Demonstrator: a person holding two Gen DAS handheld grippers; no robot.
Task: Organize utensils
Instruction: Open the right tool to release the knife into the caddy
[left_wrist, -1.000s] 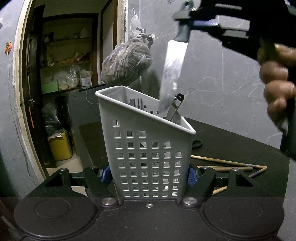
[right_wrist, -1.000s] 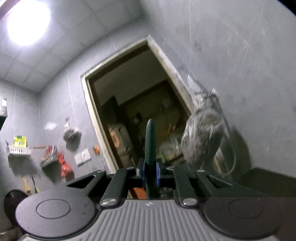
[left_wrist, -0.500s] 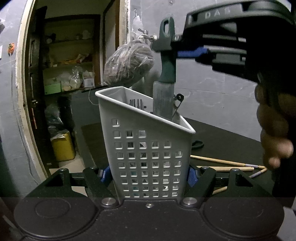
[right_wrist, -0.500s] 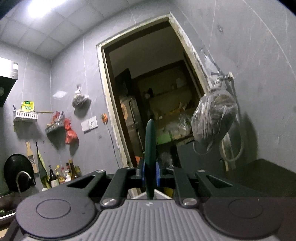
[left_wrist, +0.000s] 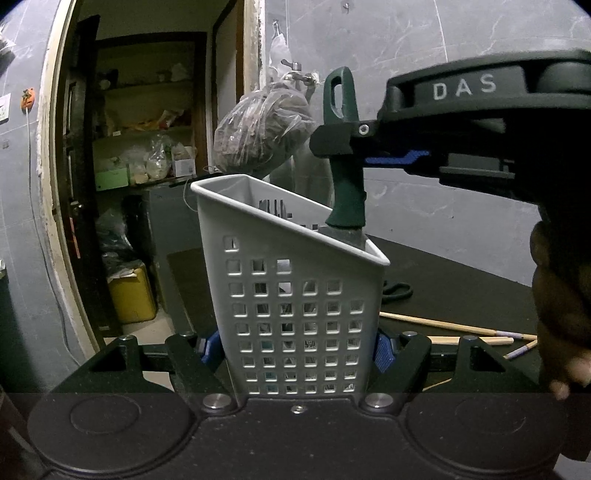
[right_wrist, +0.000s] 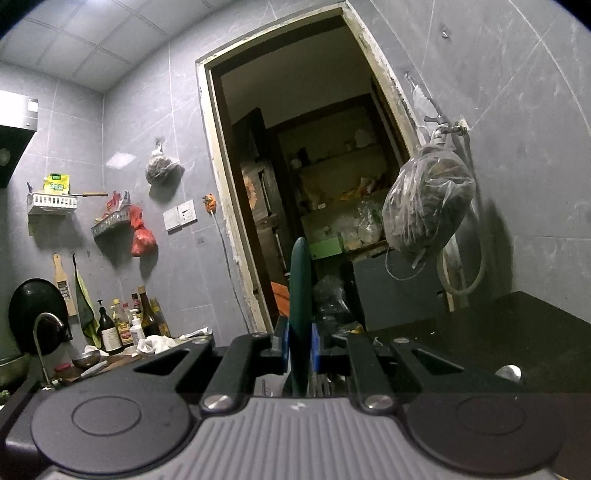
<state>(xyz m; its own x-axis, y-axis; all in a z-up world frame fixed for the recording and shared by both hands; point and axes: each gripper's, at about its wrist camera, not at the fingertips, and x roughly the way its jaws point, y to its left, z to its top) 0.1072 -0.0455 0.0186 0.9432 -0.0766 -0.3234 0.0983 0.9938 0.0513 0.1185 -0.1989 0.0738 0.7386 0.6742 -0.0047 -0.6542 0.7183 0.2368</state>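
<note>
Your left tongs (left_wrist: 299, 350) are clamped on the white utensil basket (left_wrist: 291, 295) standing on the dark surface (left_wrist: 461, 291), and your right tongs (right_wrist: 300, 350) grip the green-handled knife (left_wrist: 343, 177), blade down inside it, chopsticks (left_wrist: 454, 326) lying nearby.

Hanging off a wall tap (left_wrist: 295, 75), up ahead of the left tongs (left_wrist: 297, 350): clear bag (left_wrist: 266, 129) of dark stuff. Far left of them, past the doorway (left_wrist: 55, 184), yellow canister (left_wrist: 131, 293) on the floor. Low left of the right tongs (right_wrist: 299, 347), bottles (right_wrist: 122, 325) beside a black pan (right_wrist: 35, 314); higher up, red bag (right_wrist: 142, 236).
</note>
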